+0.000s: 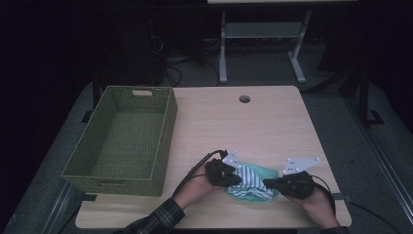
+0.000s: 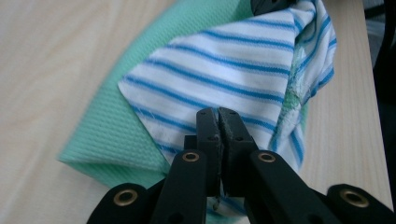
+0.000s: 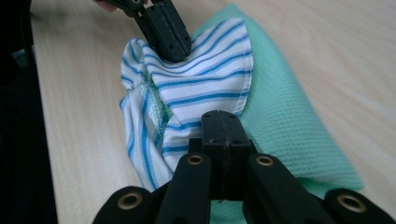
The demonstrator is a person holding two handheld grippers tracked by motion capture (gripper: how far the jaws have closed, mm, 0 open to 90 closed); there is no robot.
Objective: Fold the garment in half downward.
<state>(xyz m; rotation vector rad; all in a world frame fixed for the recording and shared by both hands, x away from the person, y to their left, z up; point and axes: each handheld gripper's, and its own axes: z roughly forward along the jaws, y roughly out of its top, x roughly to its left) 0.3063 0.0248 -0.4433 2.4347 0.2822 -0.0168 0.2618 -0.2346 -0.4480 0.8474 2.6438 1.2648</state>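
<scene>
Both tongs, left (image 2: 218,114) and right (image 3: 226,116), pinch the striped cloth (image 2: 224,70) between them; it looks light and floppy, best held by opposite hems.

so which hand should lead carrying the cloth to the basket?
Probably left: the basket sits on that side. Both the left gripper and right gripper are shut on the striped cloth.

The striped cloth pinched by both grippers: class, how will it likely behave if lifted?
The striped cloth is folded and creased, so it would probably sag between the left gripper and right gripper. It looks thin, likely light. It won't roll.
</scene>
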